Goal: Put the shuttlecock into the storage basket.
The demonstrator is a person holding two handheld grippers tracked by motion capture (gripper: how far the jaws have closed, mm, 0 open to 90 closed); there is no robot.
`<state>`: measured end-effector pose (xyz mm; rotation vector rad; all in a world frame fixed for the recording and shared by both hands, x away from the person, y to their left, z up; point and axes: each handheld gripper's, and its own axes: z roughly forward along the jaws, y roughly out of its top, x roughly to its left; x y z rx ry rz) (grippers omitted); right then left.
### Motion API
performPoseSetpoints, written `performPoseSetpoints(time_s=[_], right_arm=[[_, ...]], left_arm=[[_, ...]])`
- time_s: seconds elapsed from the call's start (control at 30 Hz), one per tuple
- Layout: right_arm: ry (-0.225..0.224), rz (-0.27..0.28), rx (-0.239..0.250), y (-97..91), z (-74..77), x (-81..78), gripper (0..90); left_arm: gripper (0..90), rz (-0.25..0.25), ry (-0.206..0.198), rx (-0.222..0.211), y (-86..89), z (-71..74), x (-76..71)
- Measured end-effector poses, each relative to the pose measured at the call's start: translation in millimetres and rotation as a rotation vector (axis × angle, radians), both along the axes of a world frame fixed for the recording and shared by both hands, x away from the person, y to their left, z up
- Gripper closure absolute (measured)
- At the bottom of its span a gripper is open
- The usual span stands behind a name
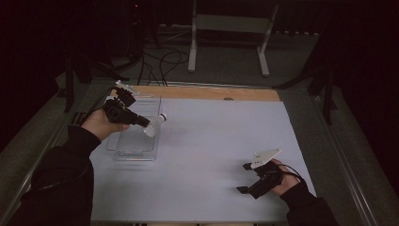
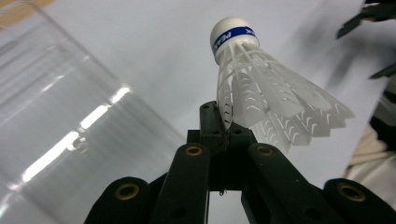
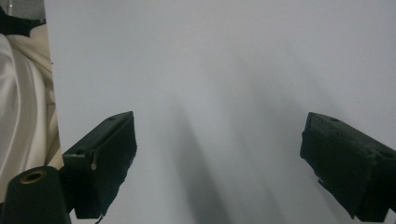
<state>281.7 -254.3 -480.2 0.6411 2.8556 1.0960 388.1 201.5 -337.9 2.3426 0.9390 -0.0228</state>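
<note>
Shuttlecock (image 1: 155, 124), just one of them, is hanging in the air above the right edge of the single clear plastic box (image 1: 134, 148), which is sitting on the left part of the counter (image 1: 211, 155). Its white plastic skirt is being pinched at the rim, and its white cork tip is pointing up and away from the hand. In the left gripper view the shuttlecock (image 2: 261, 88) is showing a blue band round the tip with white lettering, seen upside down; only part is legible, reading roughly "PEAK", and the rest cannot be made out.

Two grippers are being held, one in each hand. The left gripper (image 1: 141, 121) is reaching out level over the box, its black fingers (image 2: 212, 122) pressing together on the skirt's edge, with the person's left hand (image 1: 99, 124) wrapping its body and a dark sleeve trailing back to the bottom left. The right gripper (image 1: 243, 178) is resting low near the counter's front right corner, a grey three-cornered plate on top, pointing left across the white sheet. Its two fingers (image 3: 105, 156) are standing wide apart with nothing between them, well apart from the shuttlecock.
</note>
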Motion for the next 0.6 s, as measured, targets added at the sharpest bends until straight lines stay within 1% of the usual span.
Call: performPoseSetpoints(time_s=[0.03,0.07,0.13,0.23,0.33,0.4,0.47,0.57,0.6], right_arm=[[0.0,0.0,0.0,0.0,0.0,0.0,10.2],[0.002,0.003,0.002,-0.2,0.3,0.0,10.0],[-0.004,0.004,0.001,-0.3,0.6,0.1,10.0],[-0.006,0.003,0.002,-0.2,1.4,-0.2,10.0],[-0.009,0.006,0.004,-0.3,1.4,-0.1,10.0],[-0.004,0.006,0.003,0.0,1.6,-0.4,10.0],[-0.006,0.008,0.004,0.0,1.3,-0.5,10.0],[-0.007,0.015,0.007,0.8,0.5,-0.7,10.0],[-0.008,0.016,0.006,1.1,0.5,-0.9,10.0]], left_arm=[[90.0,0.0,0.0,0.0,0.0,0.0,0.0],[90.0,0.016,-0.005,0.002,3.7,2.8,1.0],[90.0,0.024,-0.006,-0.004,6.0,4.8,1.4],[90.0,0.04,-0.017,0.0,10.6,9.4,1.9],[90.0,0.058,-0.028,-0.004,15.6,13.1,1.6],[90.0,0.076,-0.033,-0.006,19.4,14.5,1.6],[90.0,0.091,-0.041,0.001,22.8,14.4,1.7],[90.0,0.134,-0.057,0.028,26.6,12.2,2.2],[90.0,0.147,-0.057,0.026,27.9,11.3,2.5]])
